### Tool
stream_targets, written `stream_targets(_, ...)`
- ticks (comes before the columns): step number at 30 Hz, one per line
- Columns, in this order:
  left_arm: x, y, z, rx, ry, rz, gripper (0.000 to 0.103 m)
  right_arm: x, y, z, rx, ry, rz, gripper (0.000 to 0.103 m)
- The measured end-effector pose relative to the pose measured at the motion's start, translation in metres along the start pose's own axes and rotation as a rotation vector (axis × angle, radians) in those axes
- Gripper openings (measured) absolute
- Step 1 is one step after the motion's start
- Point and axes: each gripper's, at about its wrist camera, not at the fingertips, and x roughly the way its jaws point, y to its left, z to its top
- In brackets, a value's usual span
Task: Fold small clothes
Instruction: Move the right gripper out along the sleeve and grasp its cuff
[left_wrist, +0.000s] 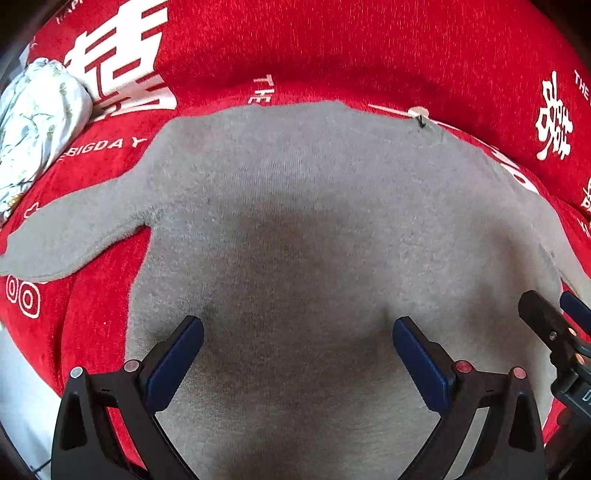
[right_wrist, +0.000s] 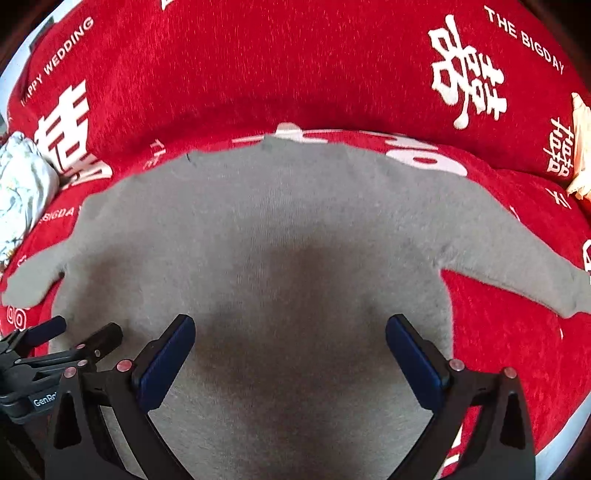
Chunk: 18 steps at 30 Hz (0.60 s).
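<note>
Grey sweater (left_wrist: 295, 221) lies flat on red cover (left_wrist: 332, 48), both jaws wide

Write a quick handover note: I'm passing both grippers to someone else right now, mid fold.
Left gripper: open, empty, over the lower body of the grey sweater.
Right gripper: open, empty, beside it over the same garment.
Sweater lies flat on the red cover, both sleeves spread outward, the left sleeve and the right sleeve.
Done: laid out flat. No fold visible.
Left: fold sleeves in, then the body.
A floral bundle sits at far left.
</note>
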Motion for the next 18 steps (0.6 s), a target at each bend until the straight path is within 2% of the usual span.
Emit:
stream_targets(5, -0.009, -0.011, 0.005, 0.006, -0.047, 0.028, 0.102, -0.007, -0.011, 0.007, 0.014, -0.028, -0.001, 0.103)
stream_targets(12, -0.014, -0.036, 0.013, 0.035, -0.036, -0.017, 0.102, -0.016, -0.041, 0.010, 0.057, -0.051, -0.012, 0.103)
stream_targets(18, -0.023, -0.068, 0.013, 0.107, -0.079, 0.019, 0.102, -0.021, -0.066, 0.012, 0.089, -0.068, -0.029, 0.103)
